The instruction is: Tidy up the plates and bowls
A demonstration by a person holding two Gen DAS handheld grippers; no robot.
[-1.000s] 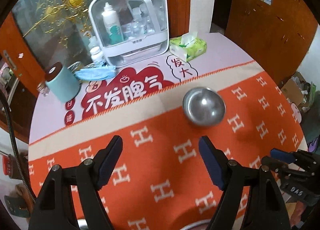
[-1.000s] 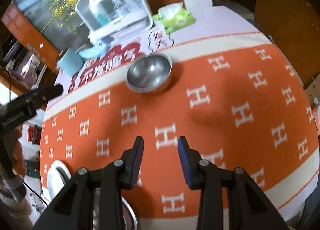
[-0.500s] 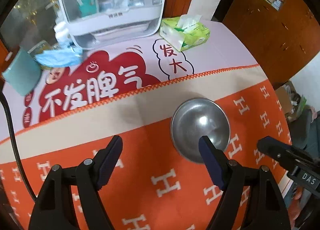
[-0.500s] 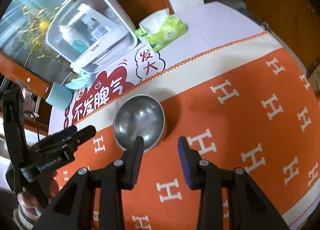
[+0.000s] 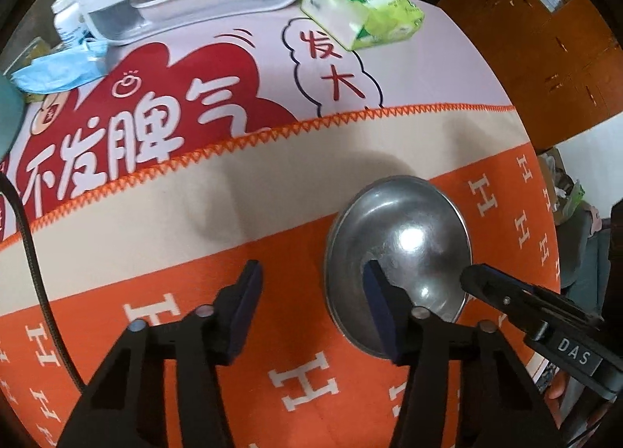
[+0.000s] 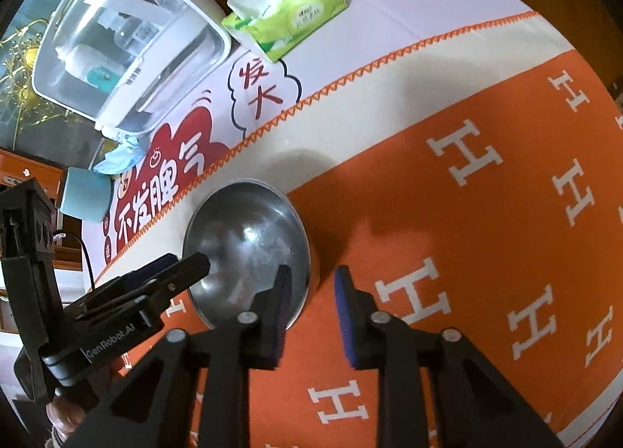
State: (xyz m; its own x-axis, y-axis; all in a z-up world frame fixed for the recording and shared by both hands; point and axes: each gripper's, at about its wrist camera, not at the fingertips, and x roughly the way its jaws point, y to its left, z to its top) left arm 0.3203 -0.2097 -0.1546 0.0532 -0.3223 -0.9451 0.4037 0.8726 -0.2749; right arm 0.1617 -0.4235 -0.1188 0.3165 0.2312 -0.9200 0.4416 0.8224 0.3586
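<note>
A steel bowl (image 5: 405,241) stands upright on the orange H-patterned cloth (image 5: 163,292); it also shows in the right wrist view (image 6: 249,241). My left gripper (image 5: 311,284) is open and straddles the bowl's left rim, right finger inside the bowl, left finger outside. My right gripper (image 6: 311,292) is open and straddles the bowl's right rim, left finger over the bowl, right finger outside on the cloth (image 6: 467,253). Each gripper shows in the other's view: the right gripper (image 5: 518,300) and the left gripper (image 6: 155,284).
At the back of the table are a white clear-lidded storage box (image 6: 124,43), a green tissue pack (image 6: 288,15), a teal cup (image 6: 83,194) and a blue face mask (image 5: 58,70). The table edge runs along the right, with wooden cabinets (image 5: 545,39) beyond.
Both grippers moved forward and down to the bowl. The left gripper's jaws have narrowed. Each gripper now has one finger past the bowl's rim.
</note>
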